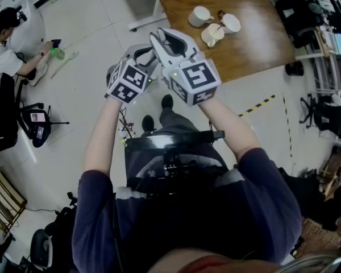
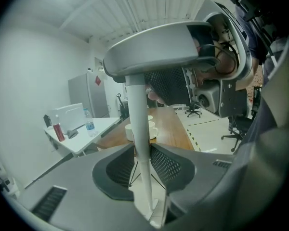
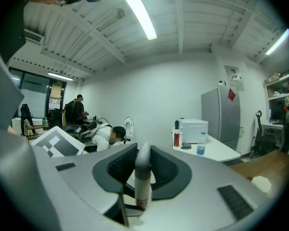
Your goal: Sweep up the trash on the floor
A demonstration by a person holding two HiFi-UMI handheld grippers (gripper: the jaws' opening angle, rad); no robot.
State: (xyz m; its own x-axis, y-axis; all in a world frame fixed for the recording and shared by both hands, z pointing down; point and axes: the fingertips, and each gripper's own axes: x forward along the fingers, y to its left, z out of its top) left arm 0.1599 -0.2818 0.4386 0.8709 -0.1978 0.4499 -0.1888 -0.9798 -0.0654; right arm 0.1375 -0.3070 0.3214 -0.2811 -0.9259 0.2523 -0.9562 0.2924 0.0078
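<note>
A pale grey-white handle pole (image 2: pixel 140 124) stands upright between the pads of my left gripper (image 2: pixel 142 154), which is shut on it. My right gripper (image 3: pixel 140 173) is shut on the pole's rounded top end (image 3: pixel 143 163), which bears a small label. In the head view both grippers are raised side by side in front of me, the left gripper (image 1: pixel 141 54) just below and left of the right gripper (image 1: pixel 168 41). They hide most of the pole there. The left gripper view shows the right gripper (image 2: pixel 216 66) above and to the right. A green bottle (image 1: pixel 57 53) and a pale scrap (image 1: pixel 65 62) lie on the floor at far left.
A person (image 1: pixel 5 50) crouches at upper left beside the bottle. A wooden table (image 1: pixel 256 44) with three white cups (image 1: pixel 213 24) stands ahead to the right. Yellow-black tape (image 1: pixel 256 106) marks the tiled floor. Chairs and cables crowd both side edges. A dark glossy object (image 1: pixel 173 152) hangs between my arms.
</note>
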